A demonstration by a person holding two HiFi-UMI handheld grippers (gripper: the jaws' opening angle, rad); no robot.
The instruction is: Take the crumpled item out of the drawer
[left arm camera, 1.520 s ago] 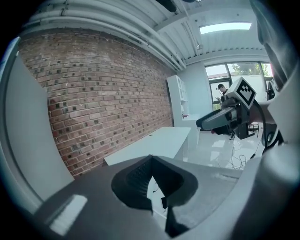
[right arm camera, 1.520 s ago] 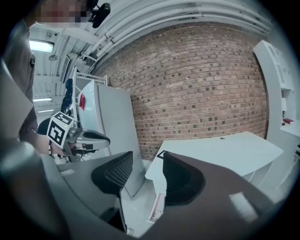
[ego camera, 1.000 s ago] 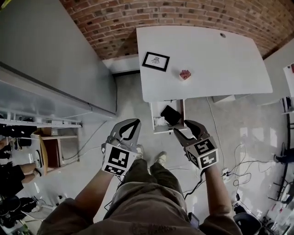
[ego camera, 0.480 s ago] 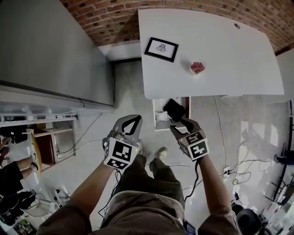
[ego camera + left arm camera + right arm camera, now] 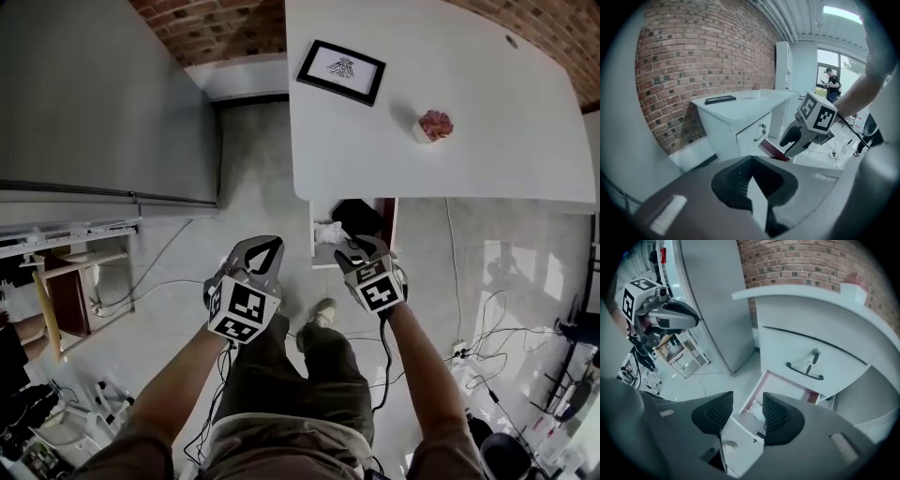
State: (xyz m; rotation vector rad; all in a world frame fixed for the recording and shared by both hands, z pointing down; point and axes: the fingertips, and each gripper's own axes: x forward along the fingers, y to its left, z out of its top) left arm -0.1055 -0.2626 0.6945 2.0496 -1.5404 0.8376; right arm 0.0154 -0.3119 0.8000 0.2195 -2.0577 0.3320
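Wad (image 5: 328,232) sits white at the left of the open drawer (image 5: 323,265), touching or just beside a black thing (image 5: 358,216). Over the last second I've brought the right claw (image 5: 357,251) forward from nearer my legs to just over the drawer's front edge. Its jaws are apart and empty, and the wad shows through the gap in the right gripper view. So the reach looks nearly done, and I reckon drop and pinch comes next. Left claw (image 5: 267,246) hangs back, pinched closed on nothing. Heads up: the desk (image 5: 487,159) and upper drawer (image 5: 820,357) overhang the drawer, and the black thing crowds the wad. Frame (image 5: 341,70) and pink bit (image 5: 434,125) on the desk are well clear.
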